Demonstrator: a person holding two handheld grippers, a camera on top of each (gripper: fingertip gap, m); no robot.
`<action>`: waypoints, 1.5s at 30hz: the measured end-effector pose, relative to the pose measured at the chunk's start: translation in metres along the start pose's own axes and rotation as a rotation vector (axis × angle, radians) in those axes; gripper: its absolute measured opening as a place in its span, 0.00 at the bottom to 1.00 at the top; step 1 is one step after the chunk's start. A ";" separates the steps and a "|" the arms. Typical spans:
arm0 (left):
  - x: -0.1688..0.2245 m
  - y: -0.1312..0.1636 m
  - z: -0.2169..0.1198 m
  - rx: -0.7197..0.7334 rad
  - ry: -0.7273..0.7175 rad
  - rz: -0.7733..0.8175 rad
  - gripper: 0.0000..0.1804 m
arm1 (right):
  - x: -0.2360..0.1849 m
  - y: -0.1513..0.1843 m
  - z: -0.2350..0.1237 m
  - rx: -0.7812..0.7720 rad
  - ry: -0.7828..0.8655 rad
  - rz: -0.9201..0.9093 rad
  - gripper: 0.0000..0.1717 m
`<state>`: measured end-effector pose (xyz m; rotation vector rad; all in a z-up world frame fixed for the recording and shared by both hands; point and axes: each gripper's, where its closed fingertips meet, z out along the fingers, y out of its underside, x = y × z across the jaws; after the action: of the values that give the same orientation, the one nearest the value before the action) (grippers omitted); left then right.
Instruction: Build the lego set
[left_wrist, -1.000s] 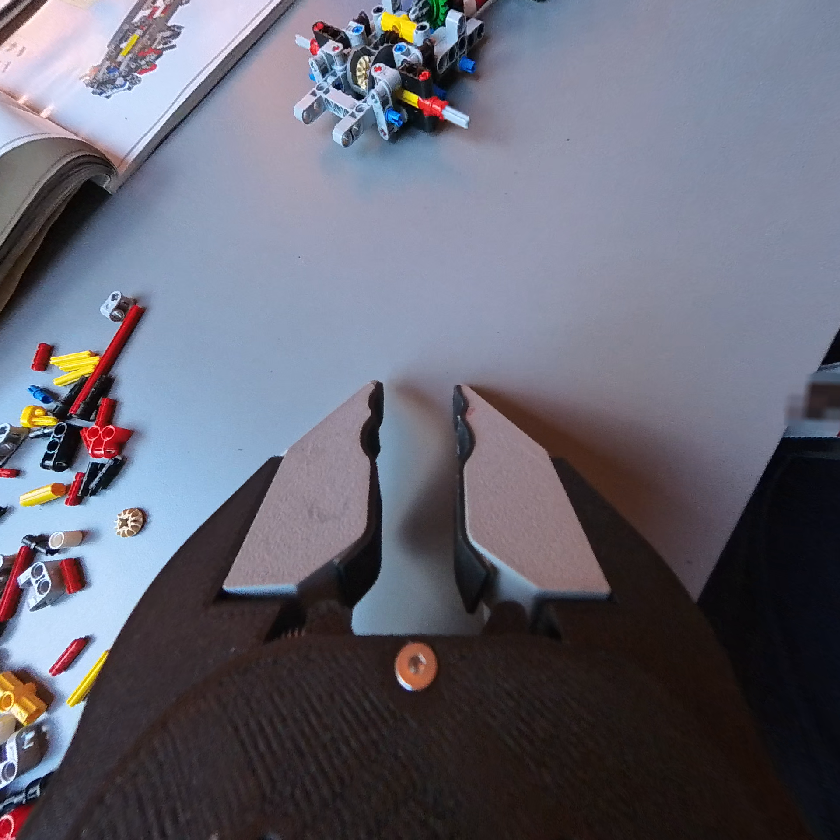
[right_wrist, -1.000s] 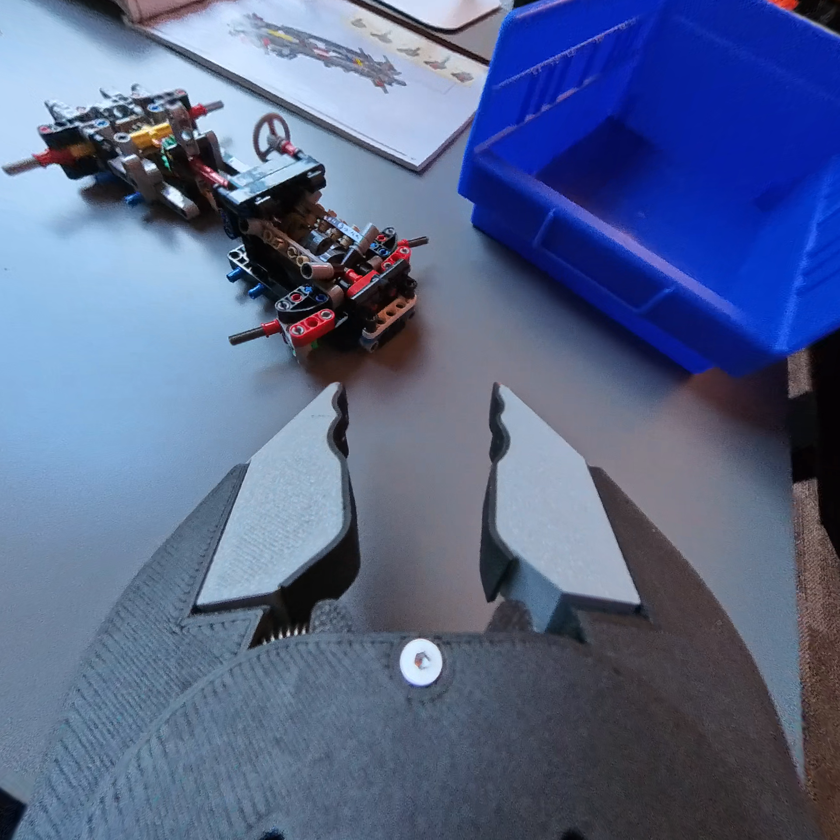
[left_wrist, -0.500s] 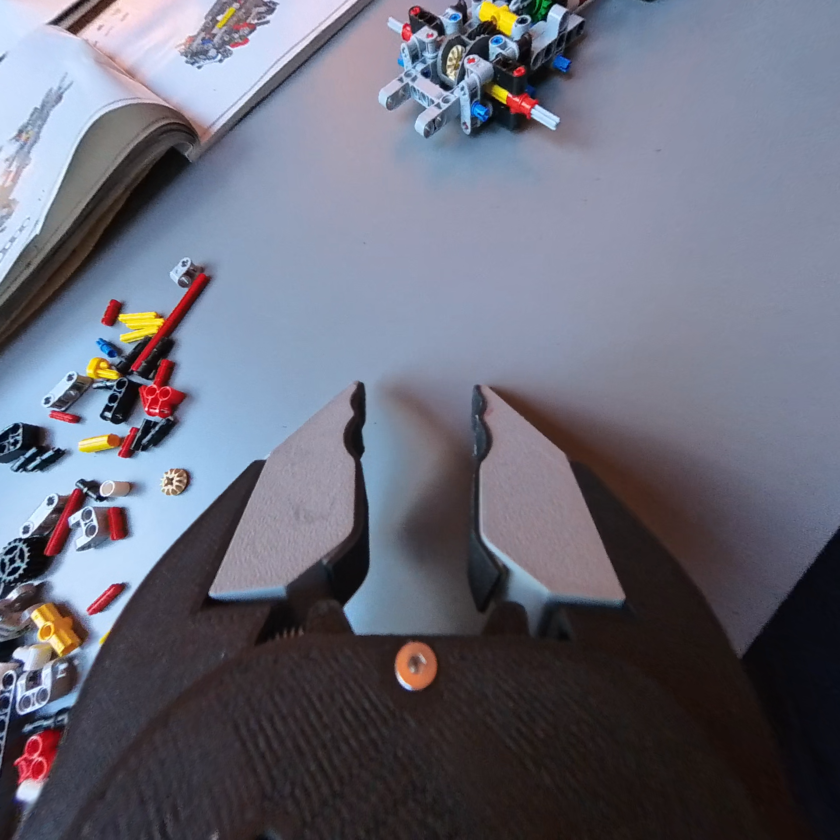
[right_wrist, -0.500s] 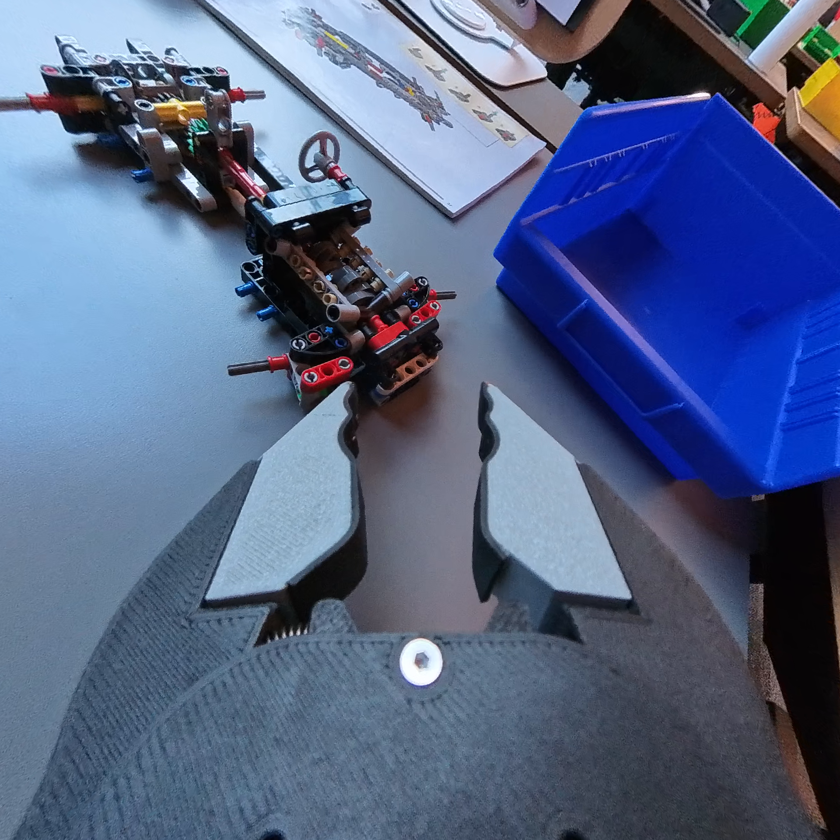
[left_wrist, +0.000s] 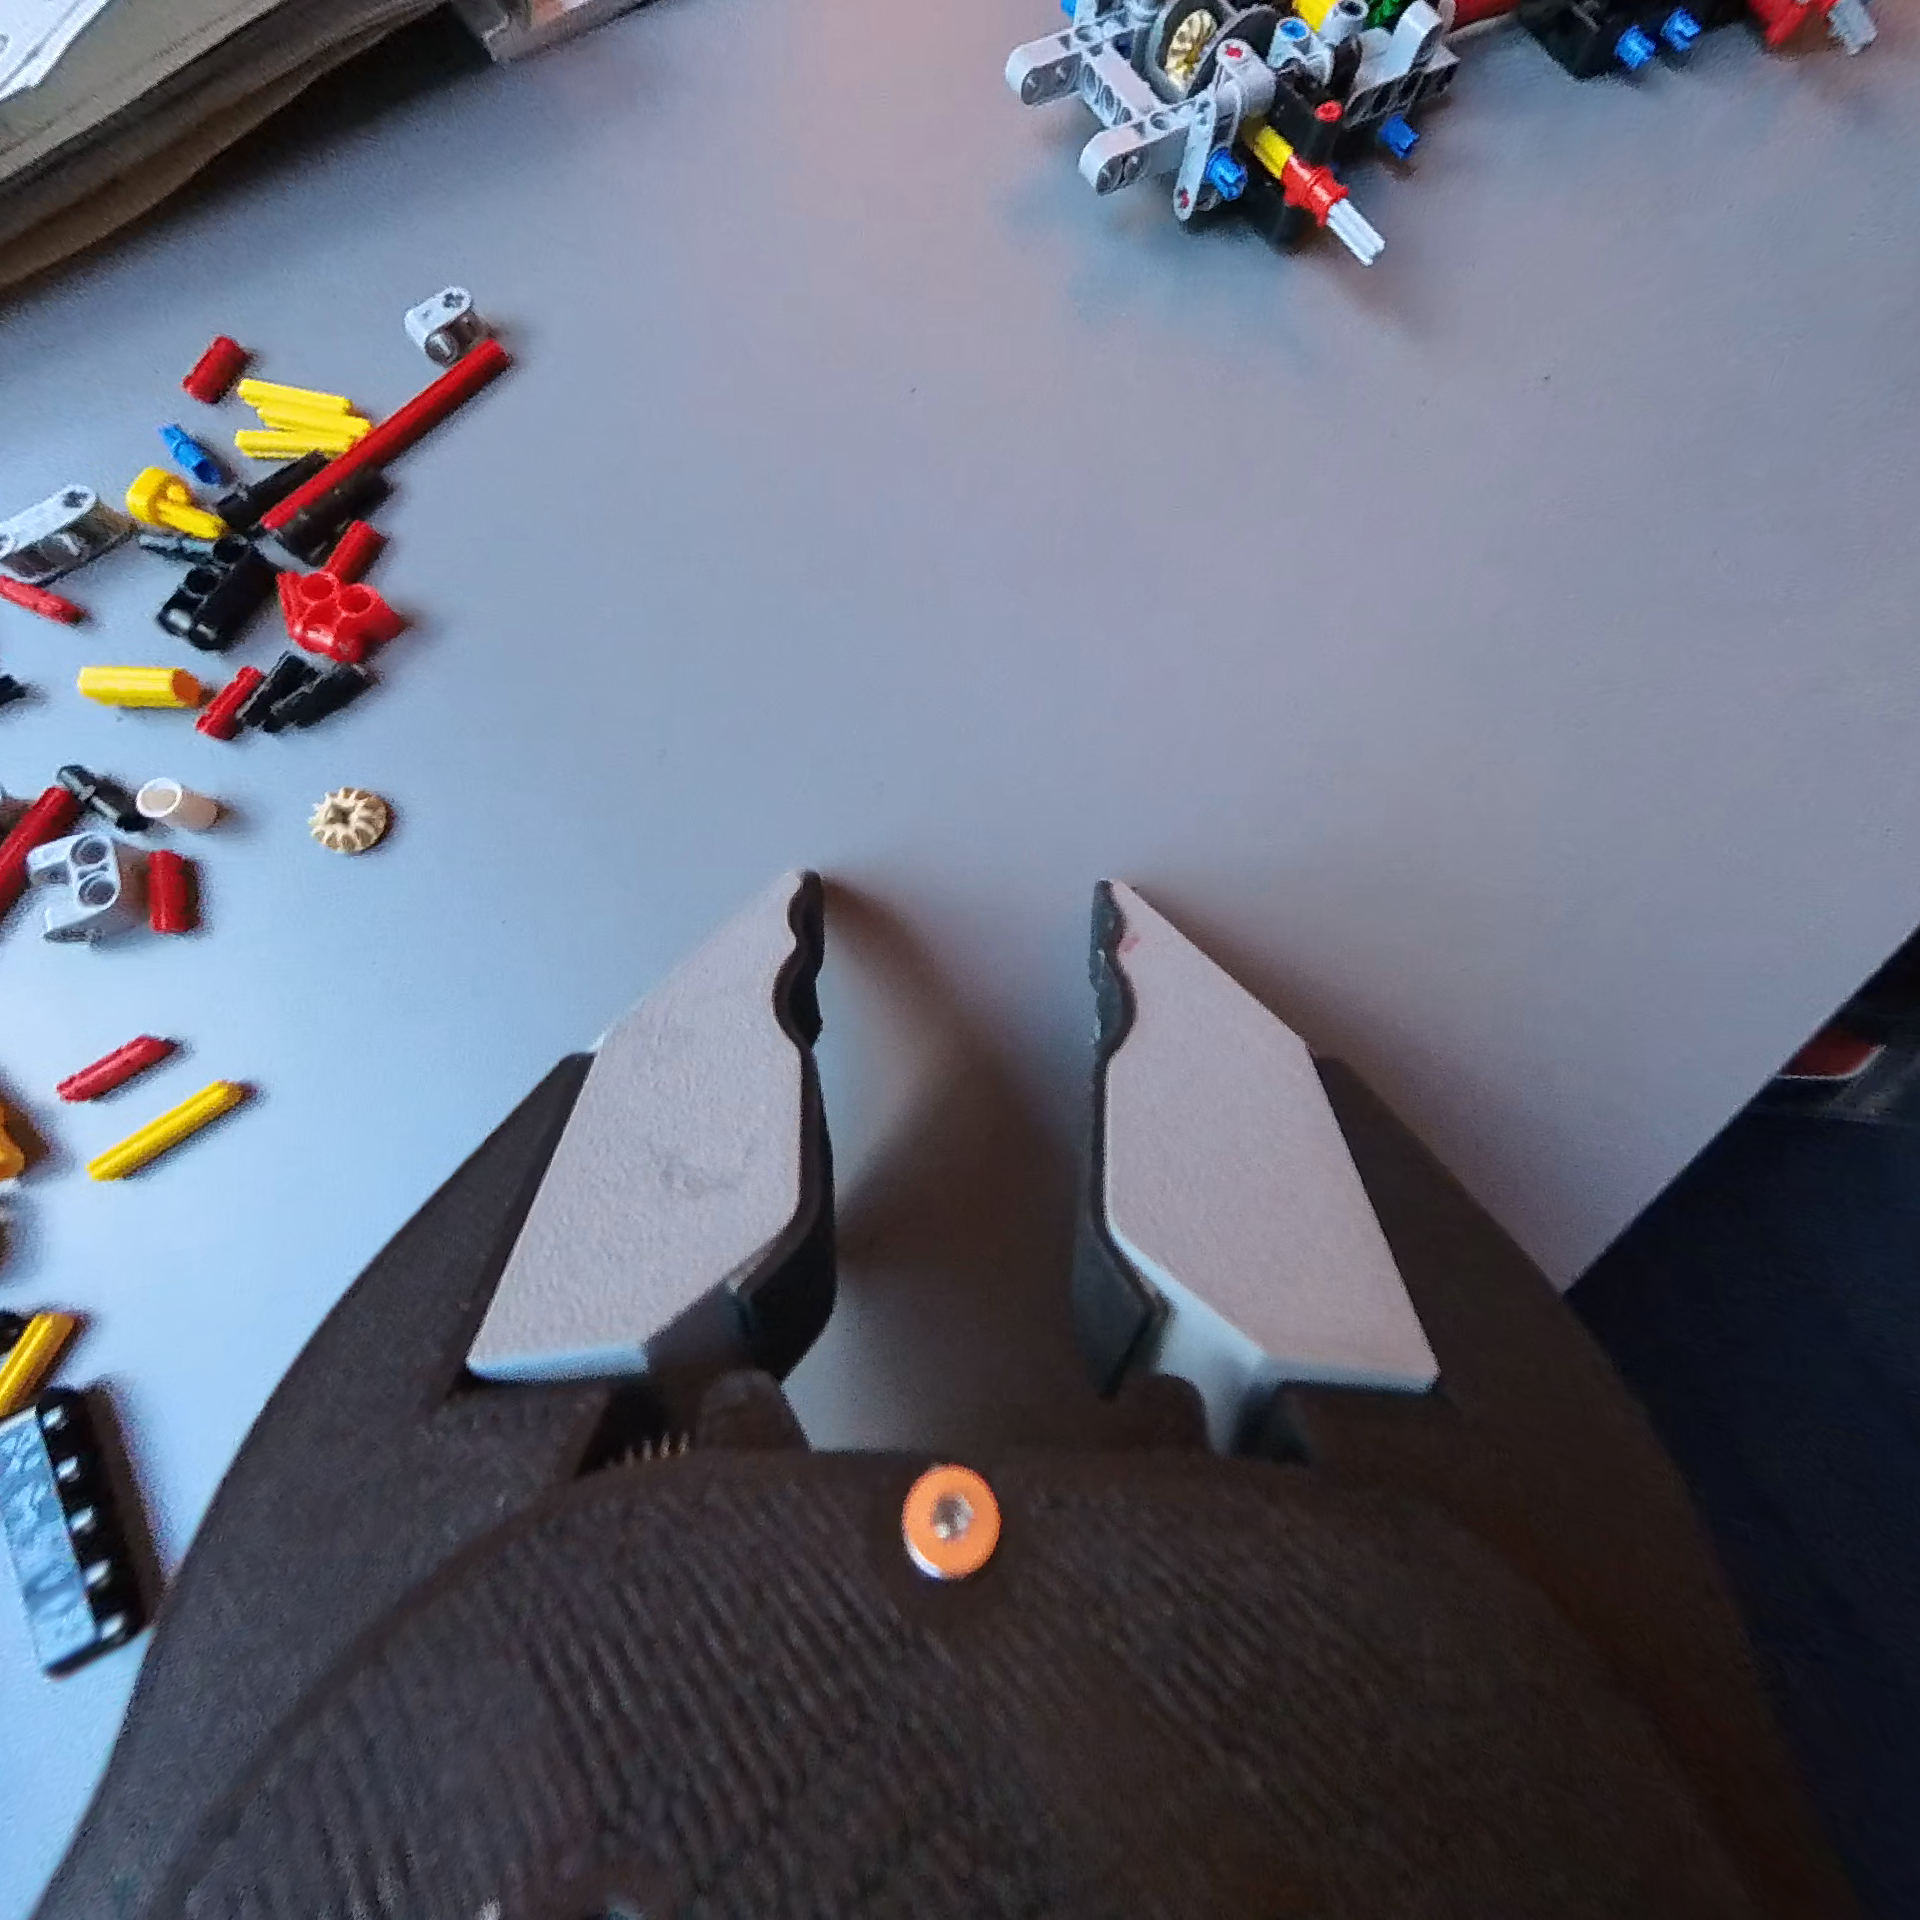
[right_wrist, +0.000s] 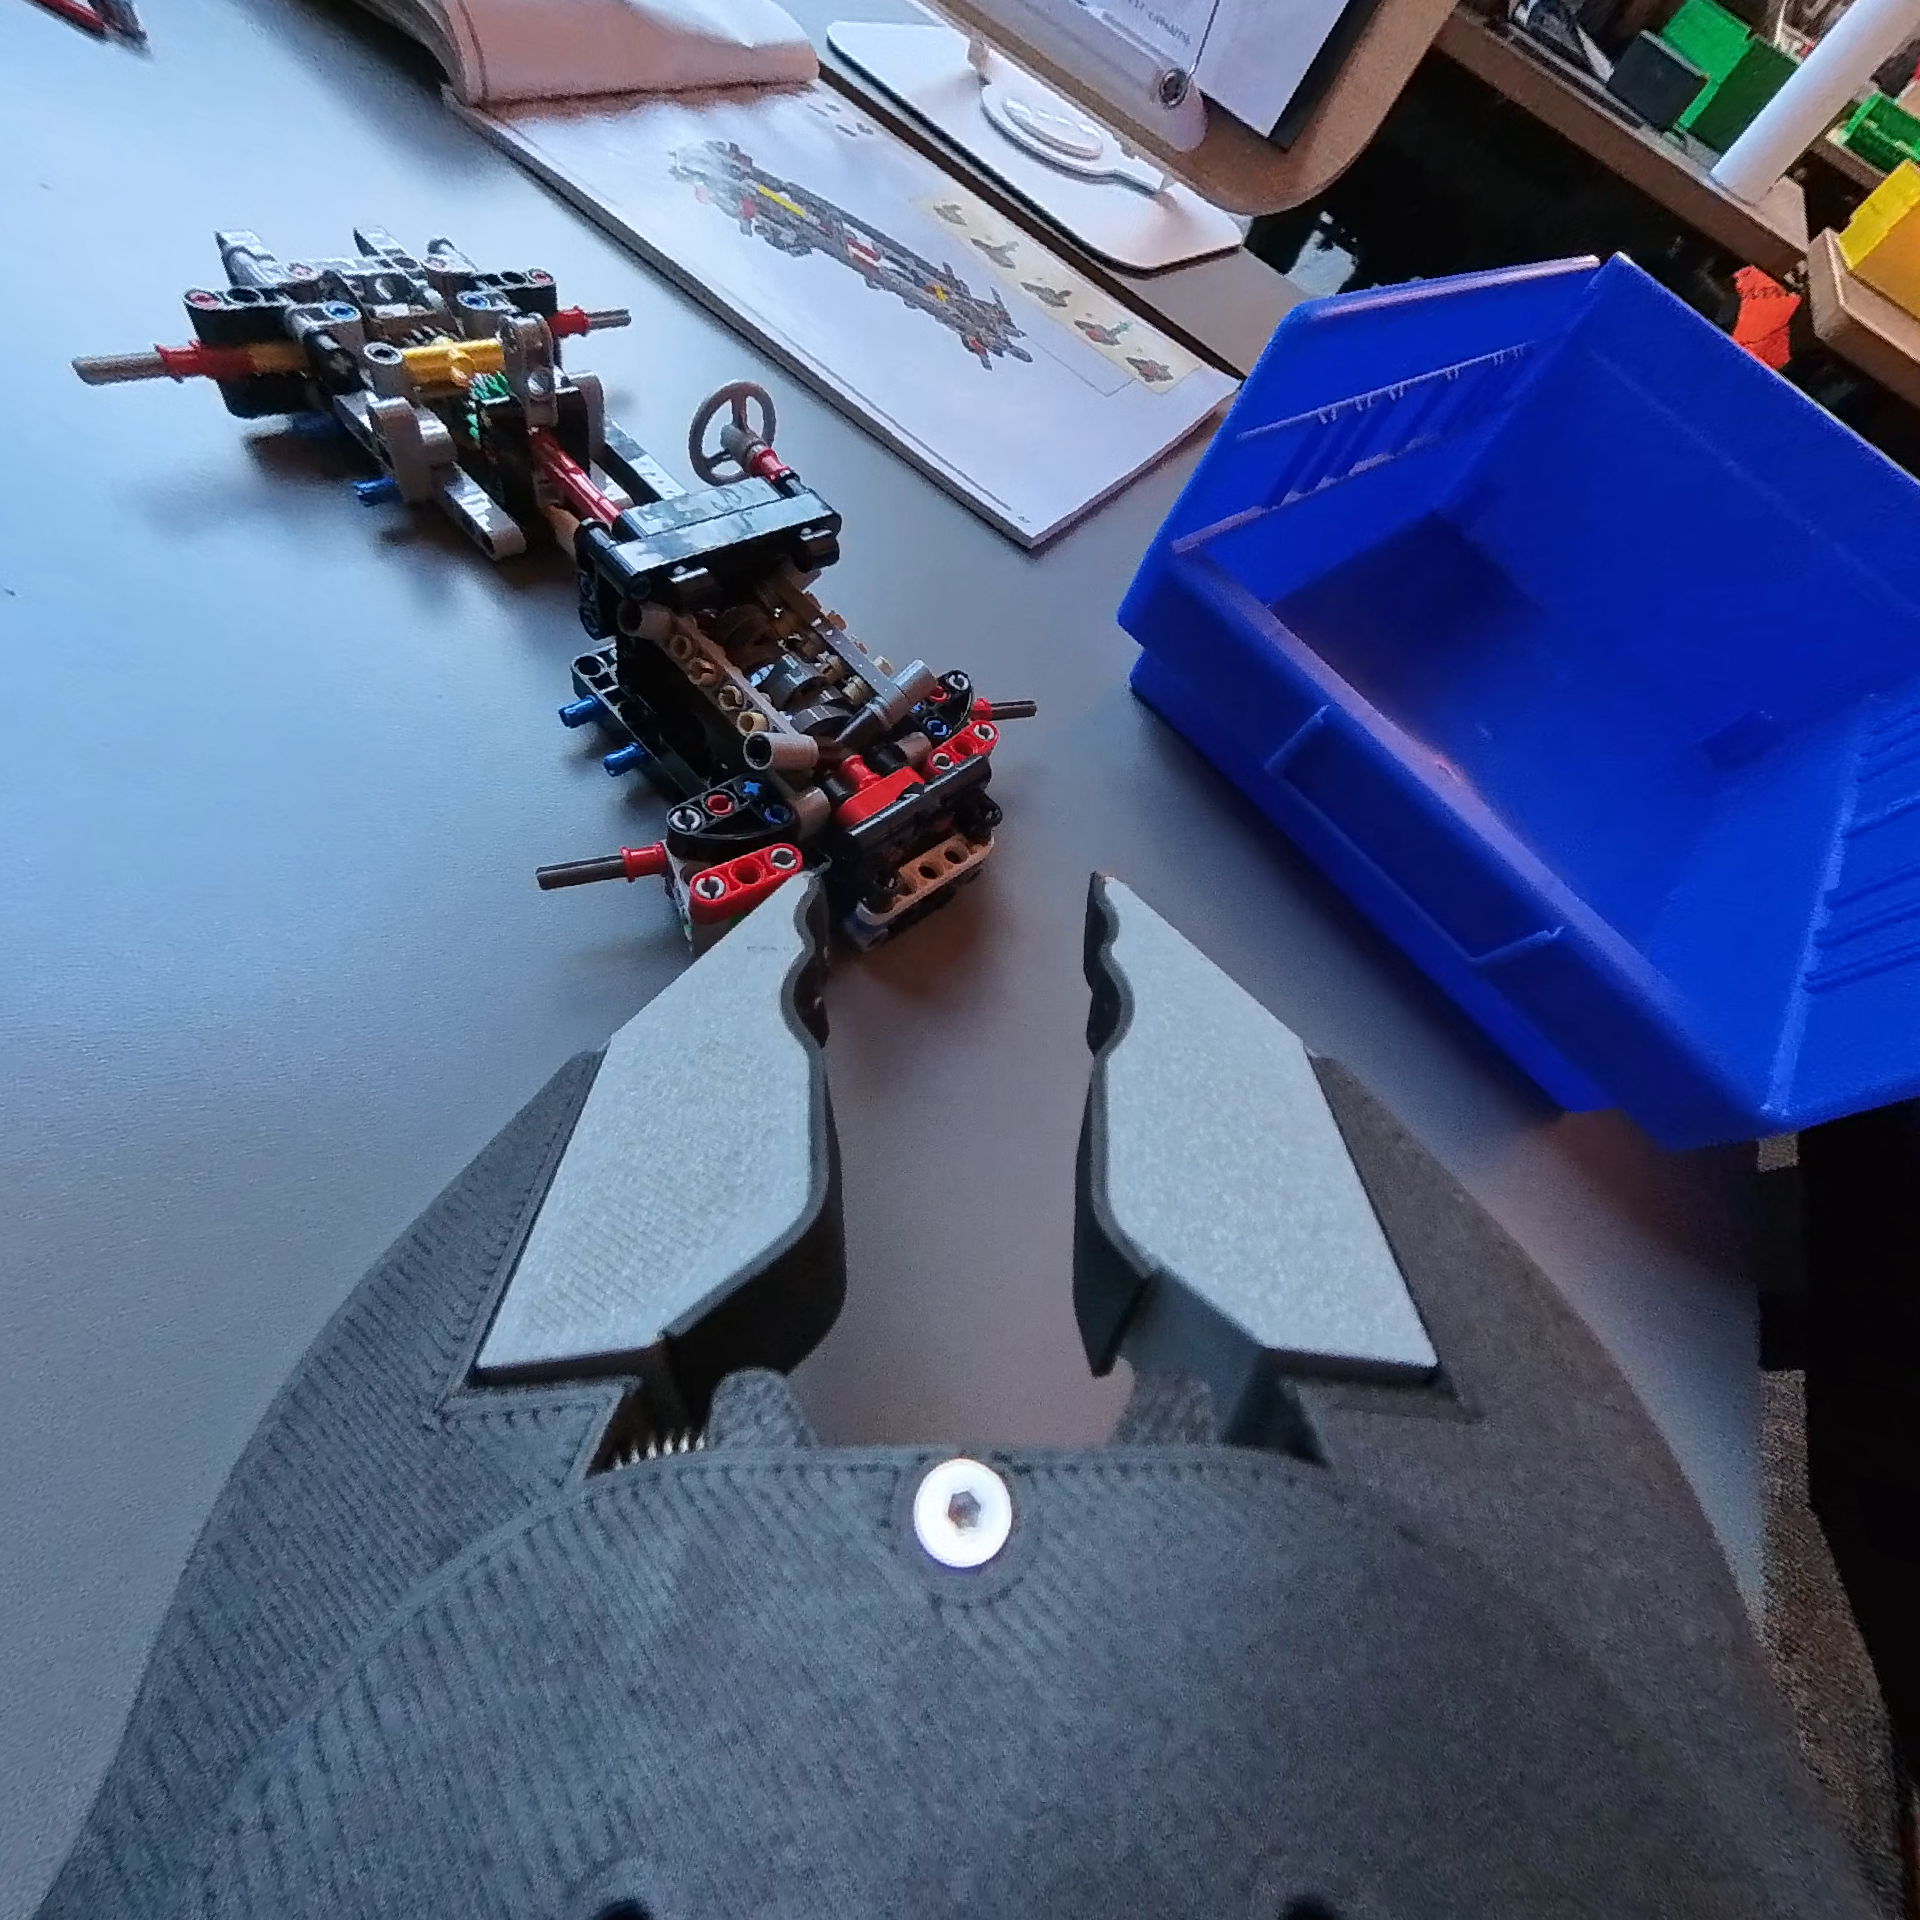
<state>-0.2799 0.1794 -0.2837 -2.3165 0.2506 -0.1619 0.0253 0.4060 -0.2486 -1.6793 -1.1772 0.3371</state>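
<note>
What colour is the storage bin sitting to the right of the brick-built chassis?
Solid blue; the storage bin shows best in the right wrist view.

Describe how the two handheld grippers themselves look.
Left gripper: dark brown ribbed printed body, two flat grey wedge fingers with wavy black inner pads, an orange-ringed screw. Right gripper: the same shape, dark grey body, silver screw. No cables or sleeves show.

Left wrist view: low over the grey worktop, facing forward, loose parts at left. Right wrist view: likewise low, blue bin at right. Both share the brick-built chassis.
</note>
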 end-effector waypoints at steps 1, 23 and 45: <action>0.000 0.002 -0.002 -0.002 -0.009 0.003 0.28 | 0.000 0.000 0.000 0.002 -0.002 0.004 0.27; 0.023 0.012 -0.017 0.087 -0.016 0.181 0.13 | -0.008 0.005 0.006 -0.049 0.056 -0.151 0.25; 0.032 0.011 -0.019 0.072 0.227 0.006 0.10 | -0.029 -0.016 -0.002 0.090 -0.301 0.069 0.25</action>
<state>-0.2540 0.1513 -0.2779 -2.2250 0.3599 -0.4257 0.0045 0.3808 -0.2432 -1.6304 -1.3030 0.6958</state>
